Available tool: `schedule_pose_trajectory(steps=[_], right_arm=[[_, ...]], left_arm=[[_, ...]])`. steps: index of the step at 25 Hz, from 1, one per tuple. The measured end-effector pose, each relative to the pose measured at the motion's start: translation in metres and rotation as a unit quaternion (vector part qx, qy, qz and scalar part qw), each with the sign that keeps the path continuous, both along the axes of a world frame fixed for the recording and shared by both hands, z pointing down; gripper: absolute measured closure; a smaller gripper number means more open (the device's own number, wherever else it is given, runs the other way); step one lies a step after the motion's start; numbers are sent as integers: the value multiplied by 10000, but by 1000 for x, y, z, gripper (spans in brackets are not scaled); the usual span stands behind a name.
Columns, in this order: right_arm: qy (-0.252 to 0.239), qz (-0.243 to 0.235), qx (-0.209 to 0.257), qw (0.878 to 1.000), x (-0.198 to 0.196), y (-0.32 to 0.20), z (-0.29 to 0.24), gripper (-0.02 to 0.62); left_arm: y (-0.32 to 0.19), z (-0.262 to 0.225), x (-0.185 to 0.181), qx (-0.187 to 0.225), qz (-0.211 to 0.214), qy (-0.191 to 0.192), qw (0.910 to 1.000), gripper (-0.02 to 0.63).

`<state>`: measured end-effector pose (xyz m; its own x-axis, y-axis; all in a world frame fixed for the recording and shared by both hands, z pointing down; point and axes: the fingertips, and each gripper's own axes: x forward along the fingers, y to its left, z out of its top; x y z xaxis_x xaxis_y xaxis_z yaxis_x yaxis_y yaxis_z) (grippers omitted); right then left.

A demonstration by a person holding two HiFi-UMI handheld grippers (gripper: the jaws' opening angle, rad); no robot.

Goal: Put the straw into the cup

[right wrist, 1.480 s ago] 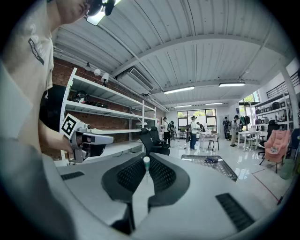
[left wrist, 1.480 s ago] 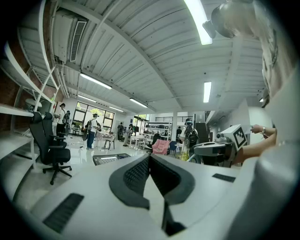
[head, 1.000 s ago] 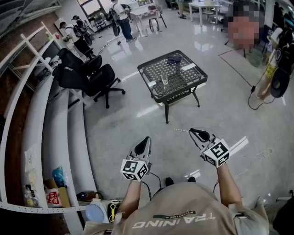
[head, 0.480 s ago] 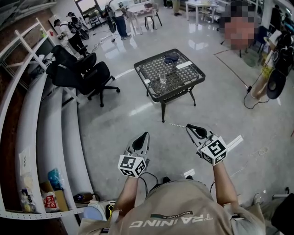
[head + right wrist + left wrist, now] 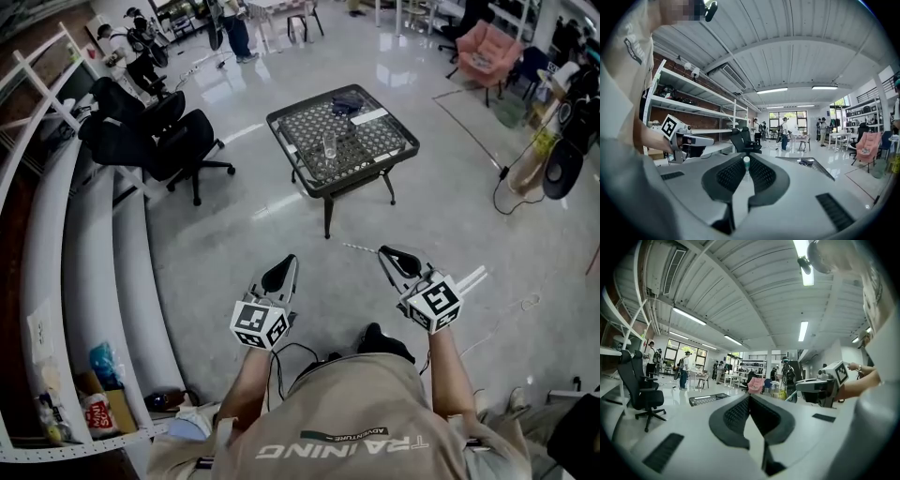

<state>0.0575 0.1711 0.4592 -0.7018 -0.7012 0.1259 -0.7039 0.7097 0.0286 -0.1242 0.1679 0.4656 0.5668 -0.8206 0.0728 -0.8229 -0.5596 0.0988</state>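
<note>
Head view: the desk (image 5: 401,141) stands on the shiny floor. Well short of it hover the left tool (image 5: 286,263), clenched on nothing, and the right tool (image 5: 383,251), grasping the straw (image 5: 360,248). The cup (image 5: 330,145) stands upright near the desk's middle.
</note>
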Motion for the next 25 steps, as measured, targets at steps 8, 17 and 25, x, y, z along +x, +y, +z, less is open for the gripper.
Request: schedule_pose_trajectory(steps=[8,17,25], right_arm=[[-19,-124,42,9999,20,-67,1,560],[41,-502,144,9986,43,-150,-6,560],[109,-760,86,9970,43,-191,1,560]], left_arm=[[-52,6,15,-158,-200,97,9996,589],[-124,3,39,-100,-550,111,9984,589],[-160,12,44,-244,-781,200,9964,589]])
